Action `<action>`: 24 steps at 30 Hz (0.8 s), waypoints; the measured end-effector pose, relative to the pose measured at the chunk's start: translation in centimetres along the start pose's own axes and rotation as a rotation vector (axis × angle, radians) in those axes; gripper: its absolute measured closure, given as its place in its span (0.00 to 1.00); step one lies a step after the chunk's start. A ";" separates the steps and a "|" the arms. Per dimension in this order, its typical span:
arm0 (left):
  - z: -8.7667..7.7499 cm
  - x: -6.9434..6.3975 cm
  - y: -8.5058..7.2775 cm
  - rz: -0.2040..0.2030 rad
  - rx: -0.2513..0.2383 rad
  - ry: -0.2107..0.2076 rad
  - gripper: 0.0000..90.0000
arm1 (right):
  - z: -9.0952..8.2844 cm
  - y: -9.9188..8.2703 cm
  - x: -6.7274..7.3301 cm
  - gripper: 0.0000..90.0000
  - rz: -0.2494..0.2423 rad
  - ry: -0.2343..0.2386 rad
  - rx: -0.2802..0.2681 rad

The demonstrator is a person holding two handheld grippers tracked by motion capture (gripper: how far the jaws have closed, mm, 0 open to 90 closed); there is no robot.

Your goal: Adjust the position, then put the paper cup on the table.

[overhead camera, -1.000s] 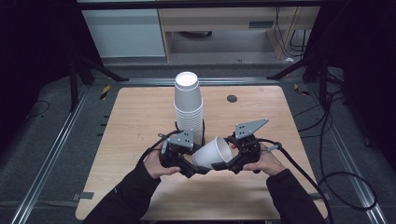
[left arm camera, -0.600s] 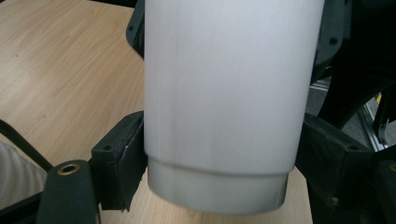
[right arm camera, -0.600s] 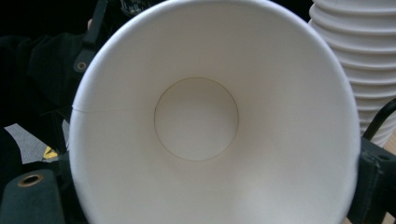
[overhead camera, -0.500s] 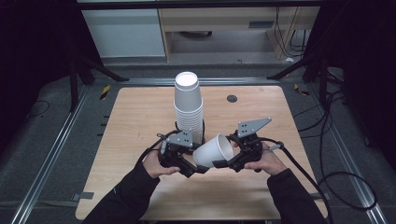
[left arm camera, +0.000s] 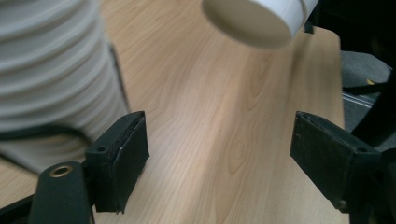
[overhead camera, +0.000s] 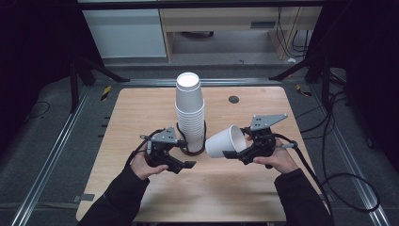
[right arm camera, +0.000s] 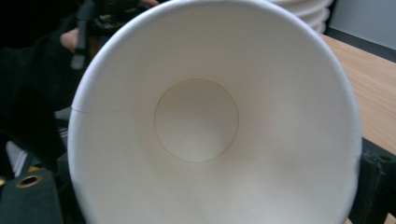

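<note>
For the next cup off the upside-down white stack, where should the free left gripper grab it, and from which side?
Grip the top cup's side wall just below its upturned base, coming in level from the left gripper's side. The stack stands upright, mouth down, cups nested tightly, so probably only that top wall offers the open jaws a clean hold.

Your cup stack [overhead camera: 190,112] stands upright mid-desk [overhead camera: 244,188], with a cable [overhead camera: 193,151] looped around its foot. Your left gripper [overhead camera: 184,165] sits just before and left of it. Right of the stack, your right gripper [overhead camera: 228,154] holds a single cup [overhead camera: 225,141] on its side above the desk, its base pointing toward the stack.

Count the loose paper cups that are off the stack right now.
1. A single white cup lies on its side in the right claw, beside the tall stack at mid-table. The stack's own cups are too tightly nested to count.
</note>
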State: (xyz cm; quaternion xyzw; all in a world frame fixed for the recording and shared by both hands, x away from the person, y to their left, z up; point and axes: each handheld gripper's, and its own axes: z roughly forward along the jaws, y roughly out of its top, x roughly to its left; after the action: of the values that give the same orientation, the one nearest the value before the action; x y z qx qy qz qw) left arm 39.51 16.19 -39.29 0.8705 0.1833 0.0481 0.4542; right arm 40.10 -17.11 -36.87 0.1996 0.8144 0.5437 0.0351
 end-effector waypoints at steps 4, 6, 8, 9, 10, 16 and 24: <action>-1.1 0.8 -1.4 -0.052 0.001 0.058 0.20 | -0.6 -0.1 -0.5 0.11 0.026 -0.072 0.006; -1.5 1.1 -2.0 -0.069 0.002 0.088 0.20 | -0.8 -0.1 -0.6 0.11 0.028 -0.106 0.014; -2.2 1.4 -2.7 -0.092 0.004 0.123 0.19 | -1.1 -0.1 -0.7 0.11 0.024 -0.152 0.029; -2.4 1.6 -3.0 -0.098 0.003 0.135 0.19 | -1.2 -0.2 -0.8 0.11 0.030 -0.166 0.034; -2.6 1.8 -3.3 -0.111 0.004 0.145 0.19 | -1.3 -0.2 -0.8 0.11 0.033 -0.182 0.036; -3.7 2.6 -5.2 -0.168 0.028 0.222 0.19 | -2.2 -0.5 -1.5 0.11 0.067 -0.317 0.074; -4.1 4.0 -6.7 -0.247 0.053 0.327 0.18 | -3.2 -0.6 -2.6 0.11 0.122 -0.456 0.108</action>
State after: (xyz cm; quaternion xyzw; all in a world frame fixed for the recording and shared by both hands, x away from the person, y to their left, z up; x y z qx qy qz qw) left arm 40.30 24.30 -42.60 0.8335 0.3614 0.1280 0.3978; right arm 41.41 -21.04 -36.49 0.3677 0.7997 0.4415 0.1743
